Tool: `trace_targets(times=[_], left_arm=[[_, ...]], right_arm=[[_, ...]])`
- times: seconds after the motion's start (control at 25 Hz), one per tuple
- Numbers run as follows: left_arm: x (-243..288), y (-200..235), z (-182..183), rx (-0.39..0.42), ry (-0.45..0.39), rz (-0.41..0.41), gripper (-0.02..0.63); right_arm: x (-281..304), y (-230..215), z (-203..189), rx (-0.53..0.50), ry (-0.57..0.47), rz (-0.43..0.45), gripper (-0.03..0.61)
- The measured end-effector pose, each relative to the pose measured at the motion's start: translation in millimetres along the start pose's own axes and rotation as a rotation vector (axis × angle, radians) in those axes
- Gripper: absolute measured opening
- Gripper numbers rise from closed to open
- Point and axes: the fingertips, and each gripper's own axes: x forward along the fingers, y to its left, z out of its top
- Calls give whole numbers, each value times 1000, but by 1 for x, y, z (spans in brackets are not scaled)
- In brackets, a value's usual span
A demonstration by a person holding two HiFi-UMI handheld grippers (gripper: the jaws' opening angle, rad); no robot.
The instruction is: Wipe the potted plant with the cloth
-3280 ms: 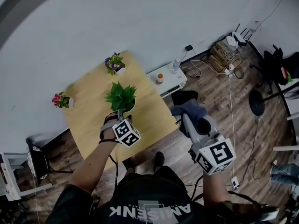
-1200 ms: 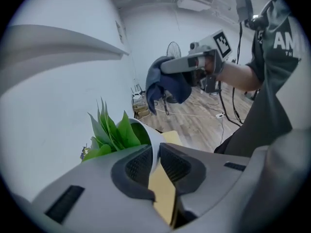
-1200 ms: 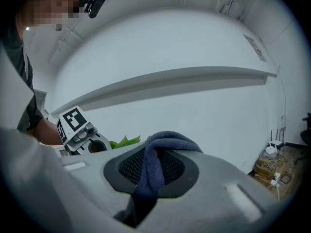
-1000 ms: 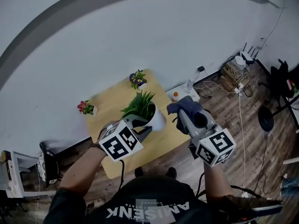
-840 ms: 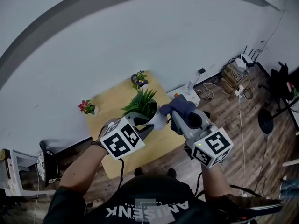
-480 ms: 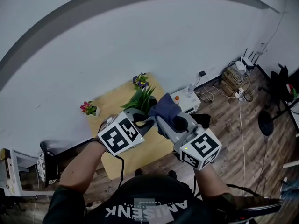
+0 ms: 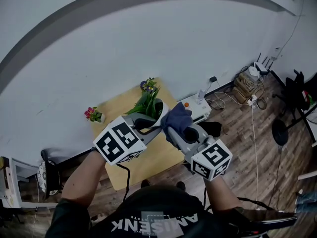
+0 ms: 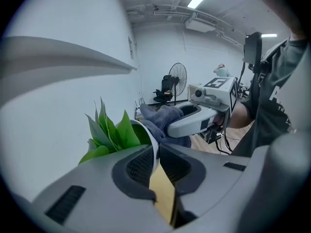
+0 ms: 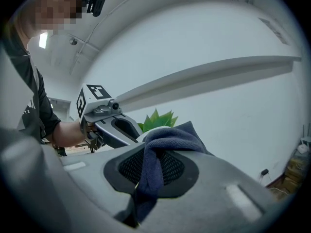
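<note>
Your left gripper (image 7: 150, 124) clamps the potted plant (image 7: 147, 102) by its white rim; leaves green, pointed. Your right gripper (image 7: 174, 129) pinches the dark-blue cloth (image 7: 177, 117) beside it.

The navy cloth (image 9: 167, 140) looks soft, napped terry; the white pot (image 8: 151, 137) smooth and slightly glossy; the table (image 7: 148, 165) pale matt wood.

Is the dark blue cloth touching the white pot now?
Touching. The left gripper view shows the cloth pressed against the white rim of the pot, with no gap between them.
</note>
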Motion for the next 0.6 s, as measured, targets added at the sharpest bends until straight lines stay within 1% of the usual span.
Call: trace_targets(times=[0.32,0.44,0.52,0.6], left_arm=[[-5,0,-2,17,8,10,35],[-7,-2,-4,47,15,17,34],[-8,-5,-4,70,17,14,34],[-9,-8,-5,90,14,3,34]], right_arm=[[-6,-19,-32,70,44,-53,45],[-9,-25,-44,86,78,-69,46],[-13,-30,-44,92,85,-79,45],[-17,-31,-31,88,60,-77,45]])
